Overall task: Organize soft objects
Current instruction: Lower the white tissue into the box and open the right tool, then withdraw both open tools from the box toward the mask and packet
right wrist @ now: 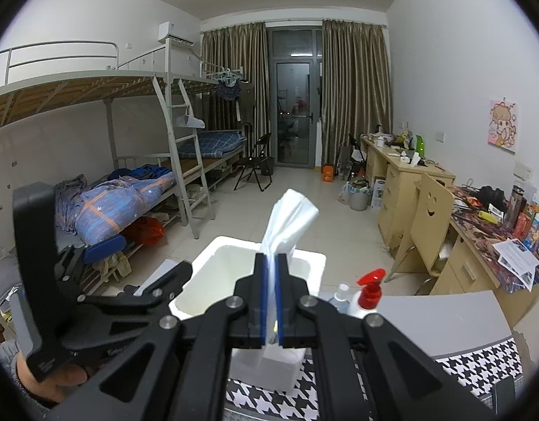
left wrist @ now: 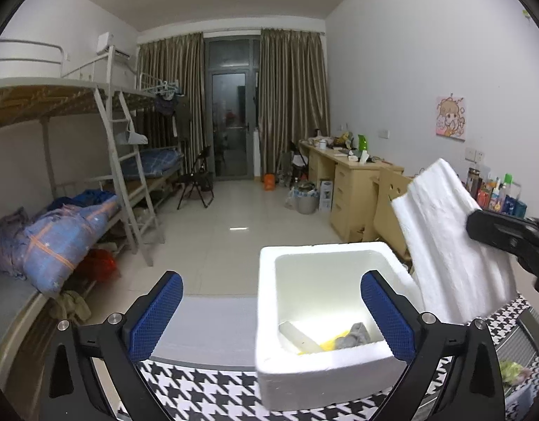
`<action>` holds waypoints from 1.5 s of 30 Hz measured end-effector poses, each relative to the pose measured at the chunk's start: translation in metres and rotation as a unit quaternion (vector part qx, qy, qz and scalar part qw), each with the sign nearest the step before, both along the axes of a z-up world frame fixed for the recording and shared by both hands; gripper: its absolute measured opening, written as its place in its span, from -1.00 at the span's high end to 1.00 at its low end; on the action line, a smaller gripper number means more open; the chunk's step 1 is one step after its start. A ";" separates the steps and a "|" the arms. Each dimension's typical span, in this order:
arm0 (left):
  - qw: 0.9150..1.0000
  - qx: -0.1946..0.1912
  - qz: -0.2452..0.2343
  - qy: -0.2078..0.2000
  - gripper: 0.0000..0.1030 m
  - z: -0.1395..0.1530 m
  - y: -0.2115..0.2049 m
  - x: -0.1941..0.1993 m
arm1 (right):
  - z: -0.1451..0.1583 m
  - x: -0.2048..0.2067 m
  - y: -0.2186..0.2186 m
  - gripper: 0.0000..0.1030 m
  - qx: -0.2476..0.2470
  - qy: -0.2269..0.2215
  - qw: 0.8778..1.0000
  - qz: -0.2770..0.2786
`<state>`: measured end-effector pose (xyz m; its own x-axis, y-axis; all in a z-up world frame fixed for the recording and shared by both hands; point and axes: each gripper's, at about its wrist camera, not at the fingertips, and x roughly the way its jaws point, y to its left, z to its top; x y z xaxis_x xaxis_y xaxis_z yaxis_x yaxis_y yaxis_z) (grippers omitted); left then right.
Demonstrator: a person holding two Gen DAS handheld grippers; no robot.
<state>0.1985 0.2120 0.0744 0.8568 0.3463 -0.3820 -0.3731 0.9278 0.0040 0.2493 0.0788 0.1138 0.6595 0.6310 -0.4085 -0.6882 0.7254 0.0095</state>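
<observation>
- A table with a black-and-white houndstooth cloth (left wrist: 213, 386) carries the work; a bare grey strip of it runs along the far edge.
- A white foam box (left wrist: 322, 372) stands open on the cloth near that far edge, its thick rim catching the light.
- The left gripper (left wrist: 271, 312) hangs just in front of the box with its blue-padded fingers spread wide and nothing between them; one finger sits over the box's opening, the other off its left side.
- The right gripper (right wrist: 271, 291) has its pads pressed together on a folded white cloth (right wrist: 287, 221), which stands up out of the fingertips above the open box.
- From the left camera that same white cloth (left wrist: 448, 245) shows as a broad, tilted sheet held in the air just right of the box, clear of its rim.
- Down inside the box, against the near wall, lie a crumpled grey soft item (left wrist: 353, 336), something yellow (left wrist: 331, 342) beside it, and a pale white piece (left wrist: 301, 338) to the left.
- A spray bottle with a red trigger head (right wrist: 371, 287) and a smaller clear bottle (right wrist: 341, 296) stand on the grey strip, just right of the box.
</observation>
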 end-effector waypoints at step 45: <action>1.000 0.006 0.019 -0.020 -0.98 0.007 -0.006 -0.073 | -0.010 0.004 -0.019 -0.81 0.013 0.061 0.998 -0.028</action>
